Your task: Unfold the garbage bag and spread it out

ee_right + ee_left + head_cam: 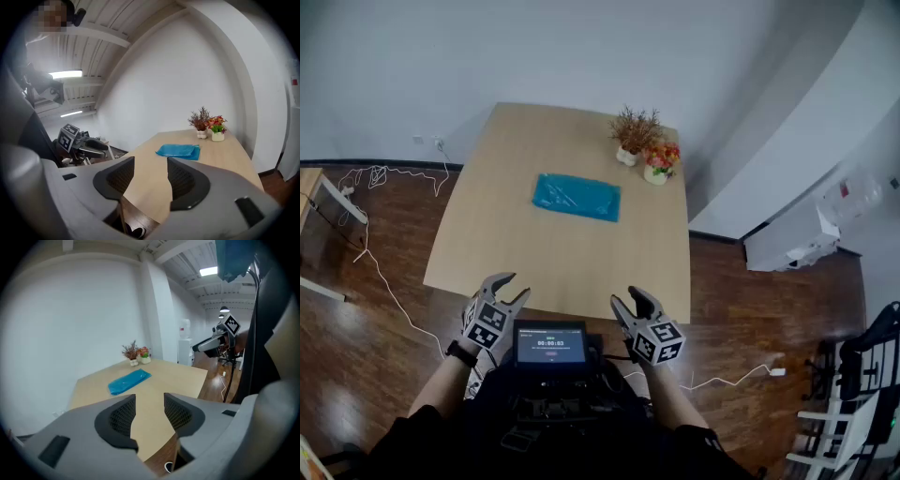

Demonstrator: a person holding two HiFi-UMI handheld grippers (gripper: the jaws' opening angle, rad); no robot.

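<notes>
A folded blue garbage bag (577, 197) lies flat on the middle of the wooden table (516, 253); it also shows as the blue bag (129, 381) in the left gripper view and the blue bag (178, 151) in the right gripper view. My left gripper (508, 287) hovers at the table's near edge, jaws open and empty. My right gripper (628, 300) hangs beside it, likewise open with nothing between its jaws. Both are well short of the bag. Each gripper view looks along its own open jaws, the left gripper (149, 411) and the right gripper (150, 176).
Two small potted plants (645, 150) stand at the table's far right corner. White cables (380, 272) trail over the wood floor at the left. A white appliance (792, 246) sits by the right wall. A small screen (550, 344) is mounted at my chest.
</notes>
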